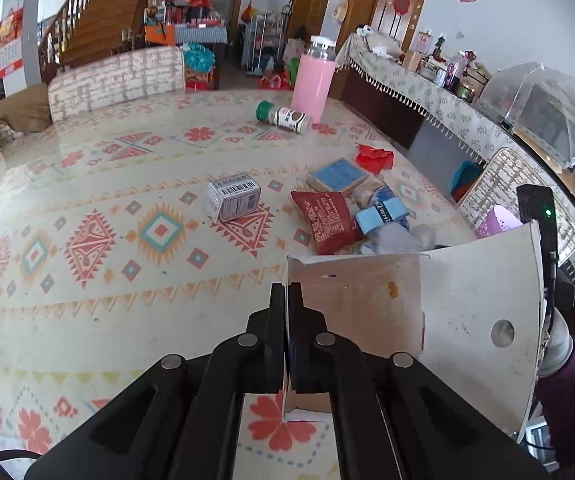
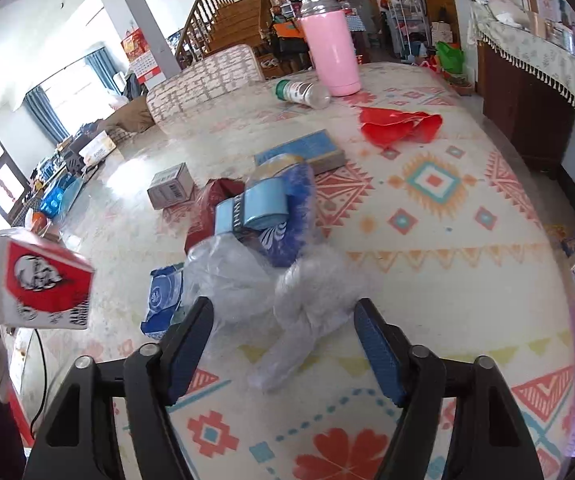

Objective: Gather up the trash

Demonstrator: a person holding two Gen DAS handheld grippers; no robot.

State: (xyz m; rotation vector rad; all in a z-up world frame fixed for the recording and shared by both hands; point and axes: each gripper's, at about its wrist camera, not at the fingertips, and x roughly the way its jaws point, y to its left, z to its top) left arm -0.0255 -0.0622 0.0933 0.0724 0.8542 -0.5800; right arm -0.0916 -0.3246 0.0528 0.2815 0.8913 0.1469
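My left gripper (image 1: 286, 292) is shut on the wall of an open cardboard KFC box (image 1: 439, 312), held above the patterned table; the box also shows in the right wrist view (image 2: 35, 280) at the left. My right gripper (image 2: 283, 320) is open, its jaws either side of a crumpled clear plastic bag (image 2: 287, 292) lying on the table. Behind the bag lie a light blue tape roll (image 2: 255, 208), a dark red snack packet (image 1: 327, 220), a blue wrapper (image 2: 163, 292), a small grey carton (image 1: 233, 198), a flat blue box (image 1: 337, 176) and red paper (image 2: 399, 124).
A pink flask (image 1: 313, 80) stands at the table's far side with a green-capped bottle (image 1: 283, 116) lying beside it. A padded chair back (image 1: 115, 80) is behind the table. A cloth-covered sideboard (image 1: 427, 92) runs along the right.
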